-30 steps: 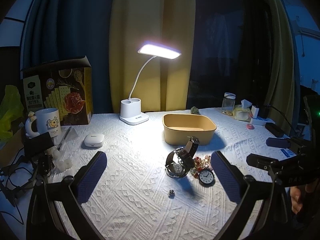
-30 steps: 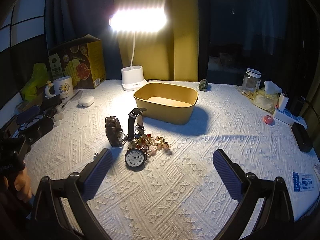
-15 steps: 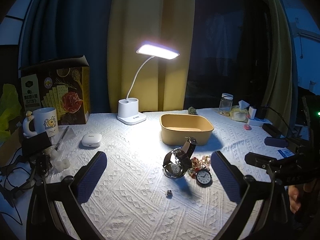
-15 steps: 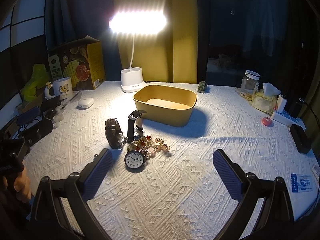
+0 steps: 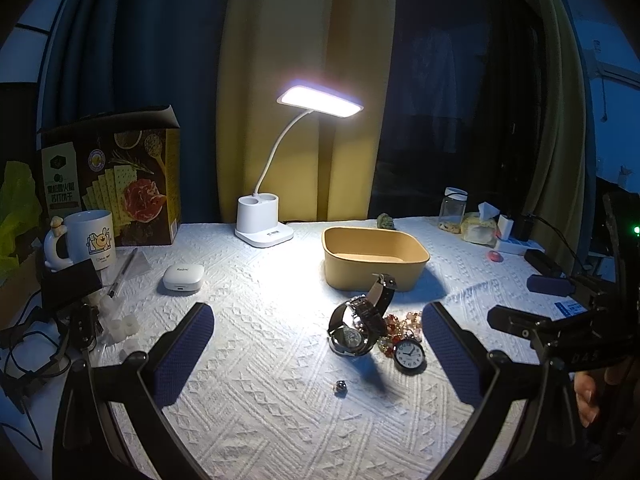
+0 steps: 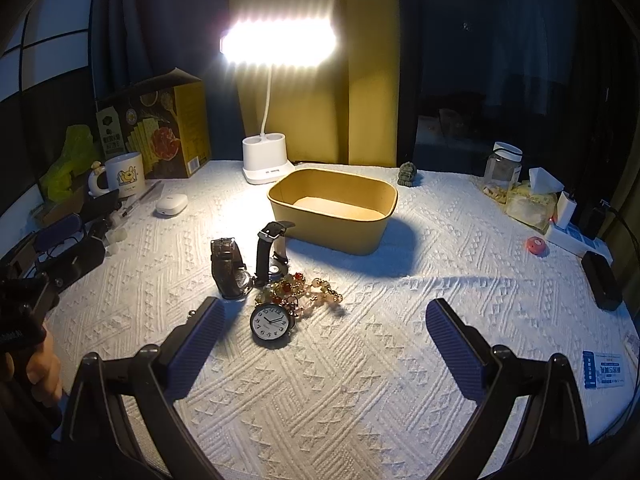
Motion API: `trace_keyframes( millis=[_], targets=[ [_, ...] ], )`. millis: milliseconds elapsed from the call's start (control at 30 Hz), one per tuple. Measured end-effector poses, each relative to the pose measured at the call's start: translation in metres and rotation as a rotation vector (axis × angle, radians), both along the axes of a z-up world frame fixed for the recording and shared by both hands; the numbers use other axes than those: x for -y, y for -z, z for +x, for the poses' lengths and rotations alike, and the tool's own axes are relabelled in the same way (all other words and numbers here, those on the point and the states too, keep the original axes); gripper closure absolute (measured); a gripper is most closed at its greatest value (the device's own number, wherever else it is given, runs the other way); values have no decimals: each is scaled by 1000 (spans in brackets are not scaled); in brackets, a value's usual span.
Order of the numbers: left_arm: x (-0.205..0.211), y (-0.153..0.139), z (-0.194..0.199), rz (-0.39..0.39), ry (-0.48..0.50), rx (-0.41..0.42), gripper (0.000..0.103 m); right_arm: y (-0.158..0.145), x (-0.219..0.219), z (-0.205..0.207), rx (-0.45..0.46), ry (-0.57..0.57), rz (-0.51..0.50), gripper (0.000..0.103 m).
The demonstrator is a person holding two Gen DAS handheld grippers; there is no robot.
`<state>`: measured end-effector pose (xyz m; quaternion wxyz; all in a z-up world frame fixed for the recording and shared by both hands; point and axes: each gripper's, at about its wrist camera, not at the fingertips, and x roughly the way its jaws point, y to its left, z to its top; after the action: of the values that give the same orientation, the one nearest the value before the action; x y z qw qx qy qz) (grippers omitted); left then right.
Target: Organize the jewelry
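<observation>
A small jewelry heap lies on the white cloth in front of an empty yellow tub [image 5: 374, 256] [image 6: 334, 208]. It holds a brown-strap watch [image 6: 229, 266] [image 5: 352, 328], a black-strap watch [image 6: 267, 250] [image 5: 382, 288], a bead bracelet [image 6: 304, 290] [image 5: 402, 326] and a round pocket clock [image 6: 271, 323] [image 5: 409, 354]. A small ring [image 5: 340, 387] lies alone nearer me. My left gripper [image 5: 318, 354] is open and empty, left of the heap. My right gripper [image 6: 322, 348] is open and empty, just in front of the clock.
A lit desk lamp [image 5: 264, 232] stands behind the tub. At left are a cracker box [image 5: 112, 184], mug [image 5: 90, 238], earbud case [image 5: 182, 278] and cables. At right are a jar [image 6: 502, 166], tissues [image 6: 532, 200], power strip [image 6: 576, 238] and a black block [image 6: 602, 280].
Both grippers have drawn slightly back and up from the heap; the table objects have shifted a little in view. Nothing on the table was touched.
</observation>
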<state>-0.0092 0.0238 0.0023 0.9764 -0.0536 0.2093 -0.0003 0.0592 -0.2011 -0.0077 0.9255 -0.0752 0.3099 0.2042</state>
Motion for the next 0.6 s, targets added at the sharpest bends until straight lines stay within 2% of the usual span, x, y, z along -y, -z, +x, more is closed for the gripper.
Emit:
trace_keyframes(
  millis=[333,467,600],
  targets=[
    [-23,17,9,-34,-35,-53,0,34,-26,24,-101,-40,-36,4],
    [-35,26,15,-47,-49,-84,0,57,-43,38,-164,-58,-73,27],
    [-44,35,22,-57,-57,-111,0,72,-54,48,-212,-73,-83,32]
  ],
)
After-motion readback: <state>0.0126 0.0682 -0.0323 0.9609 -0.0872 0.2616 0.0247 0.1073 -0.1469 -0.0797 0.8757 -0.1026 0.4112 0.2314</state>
